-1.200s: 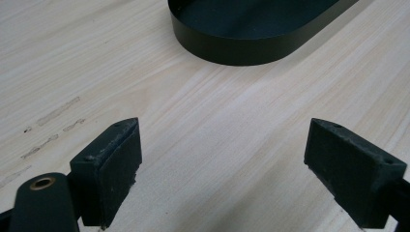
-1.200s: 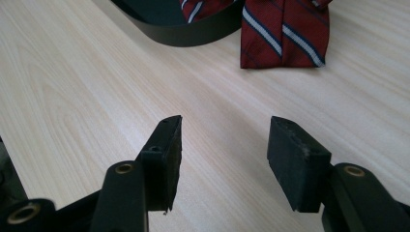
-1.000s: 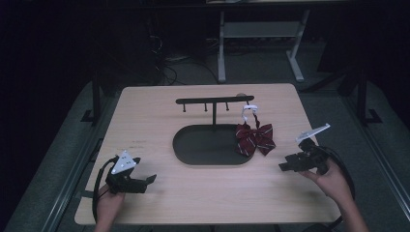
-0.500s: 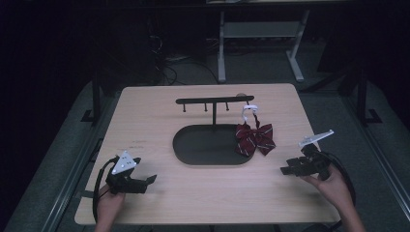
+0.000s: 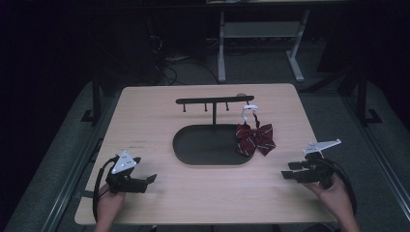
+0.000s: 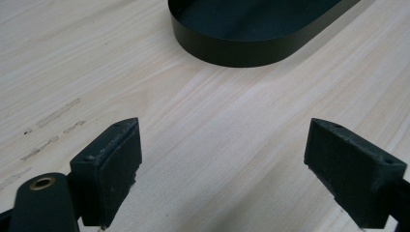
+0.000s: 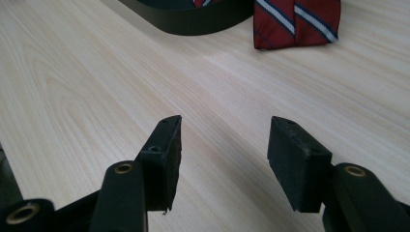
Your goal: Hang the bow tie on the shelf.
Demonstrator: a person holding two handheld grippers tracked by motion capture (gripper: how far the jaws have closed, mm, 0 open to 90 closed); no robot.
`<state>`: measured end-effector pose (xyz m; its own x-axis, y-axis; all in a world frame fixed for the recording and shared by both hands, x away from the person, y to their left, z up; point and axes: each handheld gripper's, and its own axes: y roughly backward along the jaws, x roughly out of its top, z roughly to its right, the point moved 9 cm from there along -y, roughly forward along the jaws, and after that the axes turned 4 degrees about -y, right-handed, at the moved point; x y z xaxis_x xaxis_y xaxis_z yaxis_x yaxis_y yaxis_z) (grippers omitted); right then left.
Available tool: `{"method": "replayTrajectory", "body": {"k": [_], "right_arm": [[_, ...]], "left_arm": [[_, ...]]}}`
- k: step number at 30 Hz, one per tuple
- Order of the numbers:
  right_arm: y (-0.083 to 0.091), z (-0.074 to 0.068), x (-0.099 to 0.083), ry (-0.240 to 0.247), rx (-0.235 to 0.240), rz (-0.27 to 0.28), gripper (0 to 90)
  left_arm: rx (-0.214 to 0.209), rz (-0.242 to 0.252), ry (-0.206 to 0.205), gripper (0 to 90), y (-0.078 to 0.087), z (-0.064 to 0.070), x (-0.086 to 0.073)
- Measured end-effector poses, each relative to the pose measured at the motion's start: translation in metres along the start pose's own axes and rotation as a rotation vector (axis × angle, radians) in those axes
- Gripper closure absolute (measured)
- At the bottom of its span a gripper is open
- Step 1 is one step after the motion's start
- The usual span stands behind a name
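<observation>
Since a second ago the right gripper (image 5: 288,174) has drawn back toward the person and sunk lower over the near right part of the table, while the left gripper (image 5: 151,179) has stayed where it was.

The dark red bow tie with blue-and-white stripes (image 5: 255,137) hangs by its white strap from the right end of the black metal T-shaped hanger stand (image 5: 214,101), its lower wing resting over the rim of the stand's black oval base tray (image 5: 193,154) and onto the table. From how it lies, the hanging looks done, which would explain why the right gripper sits well apart from it: its jaws are parted and empty, pointing across bare wood toward the bow tie (image 7: 296,21) and the tray's edge (image 7: 193,23).

The left gripper is likewise released, its jaws spread wide and holding nothing, resting low on the light wooden table (image 5: 145,111) near its front left, aimed at the tray's dark wall (image 6: 232,48). Both hands seem parked clear of the stand so nothing disturbs the hanging strap.
</observation>
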<state>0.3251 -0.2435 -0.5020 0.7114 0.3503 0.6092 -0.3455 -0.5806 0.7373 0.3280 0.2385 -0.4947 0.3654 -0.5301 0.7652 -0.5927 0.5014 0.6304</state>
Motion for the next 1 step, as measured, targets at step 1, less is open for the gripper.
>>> {"method": "replayTrajectory", "body": {"k": [1], "right_arm": [[0.0002,-0.0008,-0.0005,-0.006,-0.009,0.000,45.0]], "left_arm": [[0.002,0.000,0.001,13.2,-0.0003,-0.0006,0.0000]]}}
